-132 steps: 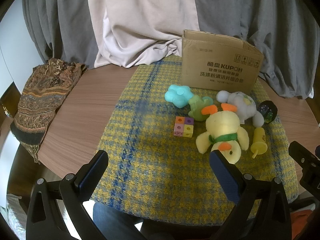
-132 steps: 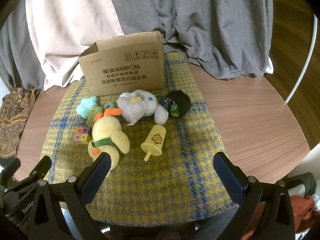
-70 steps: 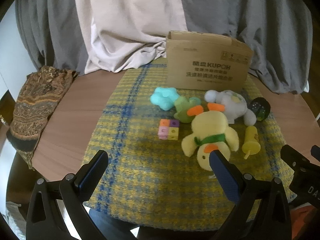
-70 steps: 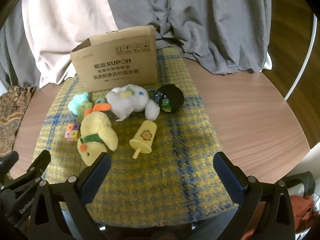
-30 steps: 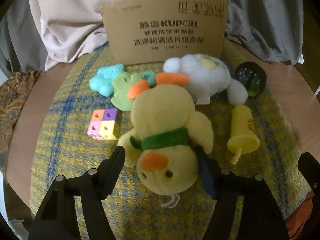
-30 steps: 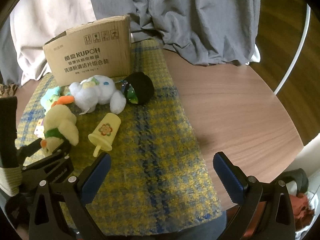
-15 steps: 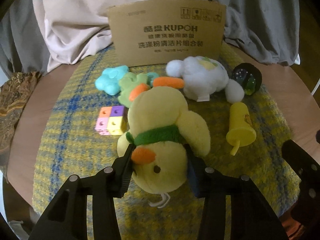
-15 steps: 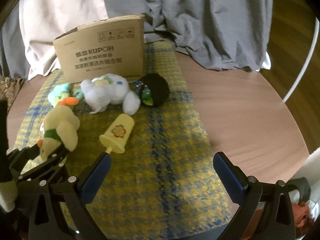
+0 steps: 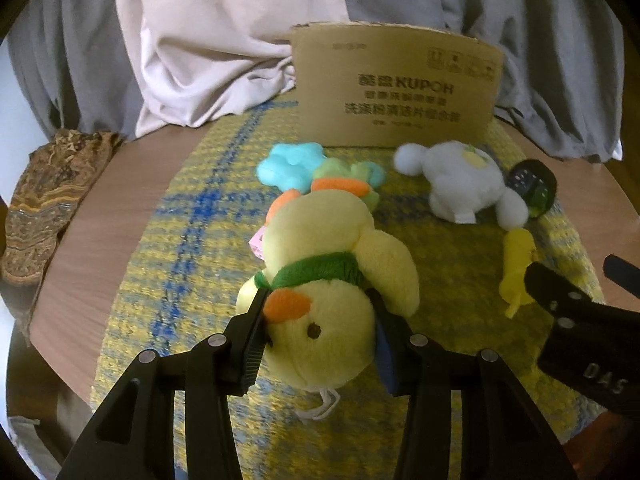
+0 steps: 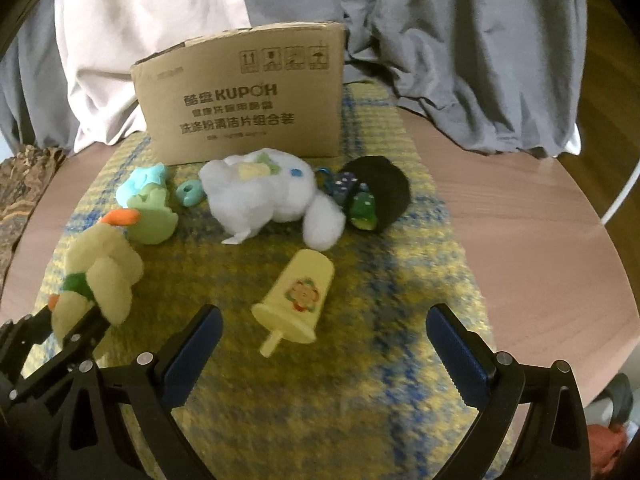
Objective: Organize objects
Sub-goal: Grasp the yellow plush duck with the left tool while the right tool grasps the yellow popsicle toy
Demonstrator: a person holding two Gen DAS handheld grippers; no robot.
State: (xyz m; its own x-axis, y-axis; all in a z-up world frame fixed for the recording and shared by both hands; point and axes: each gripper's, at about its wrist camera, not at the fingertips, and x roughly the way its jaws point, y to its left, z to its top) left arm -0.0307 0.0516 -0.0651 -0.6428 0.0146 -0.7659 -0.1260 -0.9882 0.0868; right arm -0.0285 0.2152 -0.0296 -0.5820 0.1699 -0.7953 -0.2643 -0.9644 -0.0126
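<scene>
Left gripper (image 9: 320, 330) is clamped on the duck's (image 9: 328, 276) head; the duck lies on the mat (image 9: 172, 248), head nearest the camera, long axis running away toward the box (image 9: 396, 92). Right gripper (image 10: 320, 346) hangs spread wide, holding nothing, over the yellow popsicle (image 10: 298, 296). Beyond lies the white plush (image 10: 264, 196).

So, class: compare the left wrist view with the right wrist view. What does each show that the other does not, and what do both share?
Only the left wrist view shows the duck's eye, beak and hanging loop between the left gripper's fingers, plus a pink cube edge.

Only the right wrist view shows the open right gripper, the popsicle toy's flower print and the teal ring.

Both show the yellow duck plush, cardboard box and white plush.
</scene>
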